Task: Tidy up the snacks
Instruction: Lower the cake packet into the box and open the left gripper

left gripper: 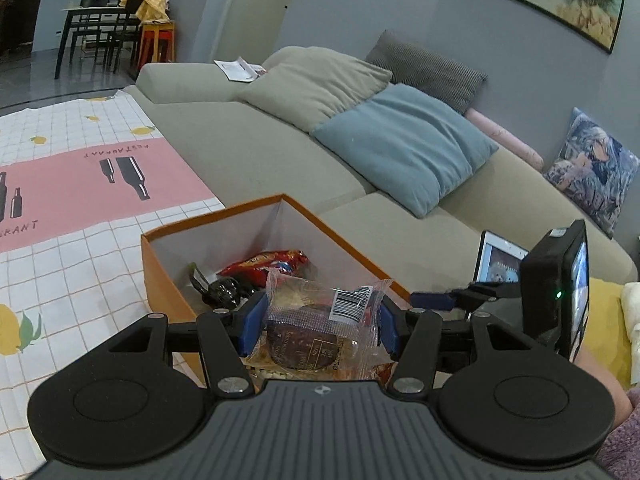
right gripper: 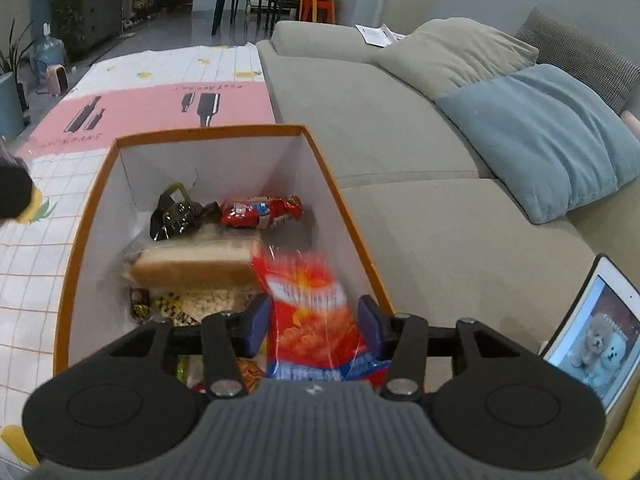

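Observation:
An orange box [right gripper: 86, 216] with white inner walls stands on the checked mat beside the sofa. In it lie a red packet [right gripper: 260, 212], a dark glossy packet [right gripper: 176, 216], wrapped bread [right gripper: 192, 268] and a bag of pale bits [right gripper: 208, 300]. My right gripper [right gripper: 312, 322] hangs over the box's near right corner, jaws open. A red chip bag [right gripper: 312, 320], blurred, sits loose between its blue pads [right gripper: 370, 320]. My left gripper [left gripper: 320, 322] is shut on a clear-wrapped round cake packet [left gripper: 308, 336], just short of the orange box [left gripper: 160, 268].
A grey-green sofa [right gripper: 400, 140] runs along the right with a blue cushion [right gripper: 552, 136] and a beige one [left gripper: 316, 80]. A lit tablet [right gripper: 592, 340] leans near the box. The pink and white mat [left gripper: 80, 184] covers the floor to the left.

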Action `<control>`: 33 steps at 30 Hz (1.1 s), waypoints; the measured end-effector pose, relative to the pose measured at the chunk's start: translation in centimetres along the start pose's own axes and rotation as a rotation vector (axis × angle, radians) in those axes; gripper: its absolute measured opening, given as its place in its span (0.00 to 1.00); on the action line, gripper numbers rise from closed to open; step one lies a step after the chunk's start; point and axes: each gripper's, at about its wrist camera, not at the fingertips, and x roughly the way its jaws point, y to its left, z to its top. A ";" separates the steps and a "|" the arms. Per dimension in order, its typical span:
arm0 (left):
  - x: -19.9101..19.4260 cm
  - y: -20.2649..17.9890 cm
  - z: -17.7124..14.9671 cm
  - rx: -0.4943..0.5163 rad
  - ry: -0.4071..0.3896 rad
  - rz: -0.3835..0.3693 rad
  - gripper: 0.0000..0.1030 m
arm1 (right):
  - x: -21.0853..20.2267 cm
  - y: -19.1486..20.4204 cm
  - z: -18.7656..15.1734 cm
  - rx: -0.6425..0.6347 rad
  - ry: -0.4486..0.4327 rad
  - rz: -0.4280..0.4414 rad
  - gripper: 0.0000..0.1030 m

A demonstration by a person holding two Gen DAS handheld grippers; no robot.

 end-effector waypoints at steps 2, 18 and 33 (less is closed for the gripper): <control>0.3 -0.1 -0.1 -0.007 0.013 0.001 0.62 | -0.7 -0.1 -0.2 0.013 -0.017 0.004 0.71; 4.0 -2.0 -2.2 -0.032 0.147 0.062 0.70 | -1.2 -0.2 0.4 0.063 -0.059 0.120 0.74; 0.9 -3.3 -1.2 0.001 0.084 0.206 0.85 | -2.2 -0.8 0.4 0.113 -0.081 0.154 0.74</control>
